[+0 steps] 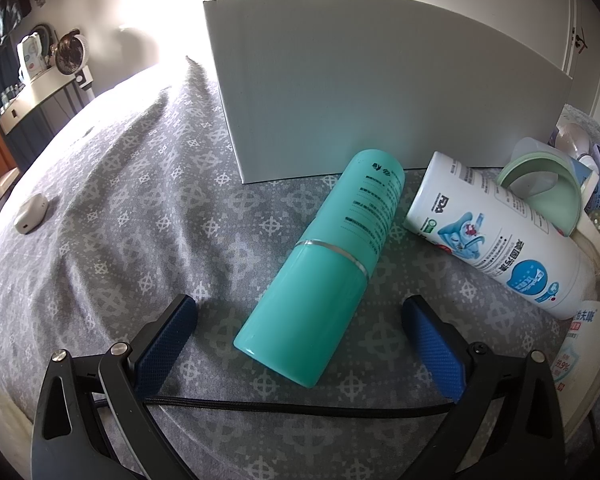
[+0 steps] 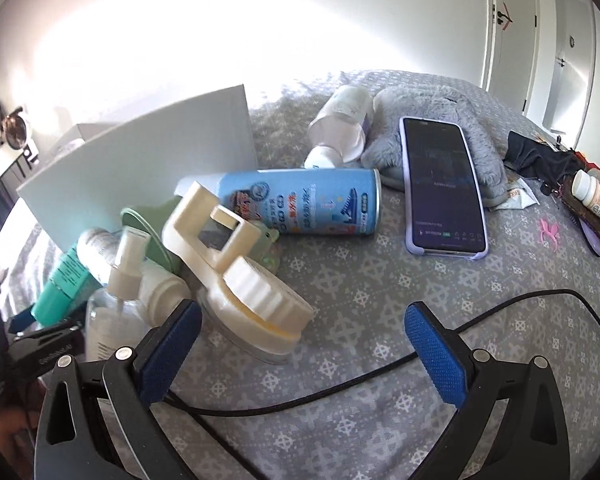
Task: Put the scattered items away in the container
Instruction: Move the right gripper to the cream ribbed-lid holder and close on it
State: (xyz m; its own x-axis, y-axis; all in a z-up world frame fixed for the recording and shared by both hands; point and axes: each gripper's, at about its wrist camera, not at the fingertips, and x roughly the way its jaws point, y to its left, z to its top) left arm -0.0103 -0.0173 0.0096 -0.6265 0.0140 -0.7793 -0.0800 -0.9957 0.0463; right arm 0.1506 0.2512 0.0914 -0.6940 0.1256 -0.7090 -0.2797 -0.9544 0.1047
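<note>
Bedspread (image 1: 112,216), grey patterned, fills both views, edges lost to fisheye black. White box (image 1: 380,92), the container, stands at 12 o'clock in the left wrist view, only its outer wall visible, inside hidden; in the right wrist view it sits at 10 o'clock (image 2: 148,152), top washed out by glare. Teal bottle (image 1: 320,272) lies on its side pointing toward 1 o'clock, its near end between the spread fingers of the left gripper (image 1: 300,344), untouched, jaws released and holding nothing. White bottle (image 1: 496,236) lies at 3 o'clock, partly covered by a green cup (image 1: 548,196); stuff past it is cut off by the frame. Right gripper (image 2: 304,344) also released, empty, a black cable (image 2: 380,376) running between its fingers. Blue spray can (image 2: 300,208) lies at 12 o'clock behind a cream pump device (image 2: 236,272); small pump bottle (image 2: 116,292) at 9 o'clock mostly hidden. Phone (image 2: 444,188) at 1 o'clock, screen too dim to read. Pill bottle (image 2: 596,196) at 3 o'clock, label unreadable.
</note>
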